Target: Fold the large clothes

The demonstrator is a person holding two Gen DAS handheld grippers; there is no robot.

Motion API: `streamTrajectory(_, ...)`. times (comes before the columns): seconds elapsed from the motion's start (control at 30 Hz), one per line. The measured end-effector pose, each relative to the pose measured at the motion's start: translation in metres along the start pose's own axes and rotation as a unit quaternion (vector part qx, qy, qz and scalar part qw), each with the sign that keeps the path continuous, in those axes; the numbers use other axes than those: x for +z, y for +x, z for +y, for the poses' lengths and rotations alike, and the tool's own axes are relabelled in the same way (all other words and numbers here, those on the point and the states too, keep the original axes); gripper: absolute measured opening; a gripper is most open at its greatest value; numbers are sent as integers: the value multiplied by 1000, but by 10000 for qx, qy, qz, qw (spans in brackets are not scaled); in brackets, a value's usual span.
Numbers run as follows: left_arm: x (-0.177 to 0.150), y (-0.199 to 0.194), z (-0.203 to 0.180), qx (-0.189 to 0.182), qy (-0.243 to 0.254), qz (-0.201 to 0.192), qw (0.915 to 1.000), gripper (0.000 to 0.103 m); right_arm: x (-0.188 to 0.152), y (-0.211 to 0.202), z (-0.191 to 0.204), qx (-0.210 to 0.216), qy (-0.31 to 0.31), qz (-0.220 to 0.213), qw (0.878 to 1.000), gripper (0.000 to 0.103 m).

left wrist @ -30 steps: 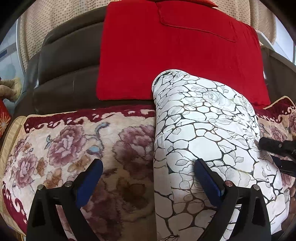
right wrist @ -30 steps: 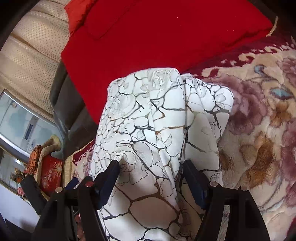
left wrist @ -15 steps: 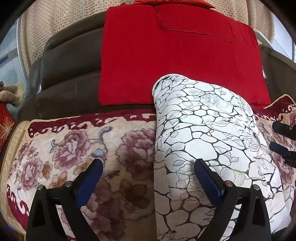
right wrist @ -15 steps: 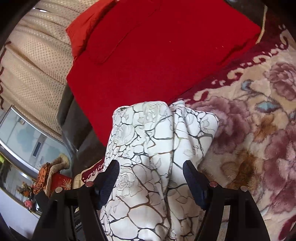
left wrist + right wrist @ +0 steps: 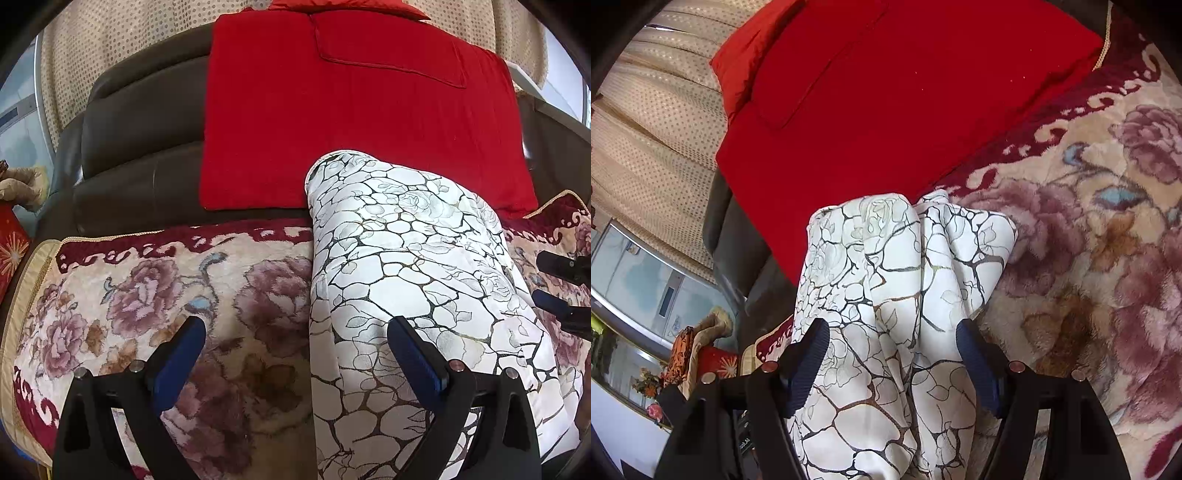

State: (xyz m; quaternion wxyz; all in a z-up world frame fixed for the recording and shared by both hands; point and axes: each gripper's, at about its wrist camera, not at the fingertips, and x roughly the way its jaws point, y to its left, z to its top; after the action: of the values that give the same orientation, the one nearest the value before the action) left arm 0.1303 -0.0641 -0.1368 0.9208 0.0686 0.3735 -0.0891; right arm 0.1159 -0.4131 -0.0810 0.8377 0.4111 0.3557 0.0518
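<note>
Over the last second the right gripper had drawn back, jaws spread, nothing gripped; the left gripper also gaped. The white crackle-printed folded garment lay at one o'clock on the floral plush sofa cover, suggesting this fold was finished.

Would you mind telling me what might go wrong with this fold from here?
Both the left gripper and the right gripper are open, so the white patterned garment is unheld and may slump. Its near edge looks bunched in the right wrist view, so creases could get folded in.
</note>
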Motion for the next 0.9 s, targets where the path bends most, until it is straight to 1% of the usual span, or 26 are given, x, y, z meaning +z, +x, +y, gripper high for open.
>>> streamTrajectory(0.9,-3,8,-6,-47,47,156,9999,99,3,3,-6,32,28,115,9999,75)
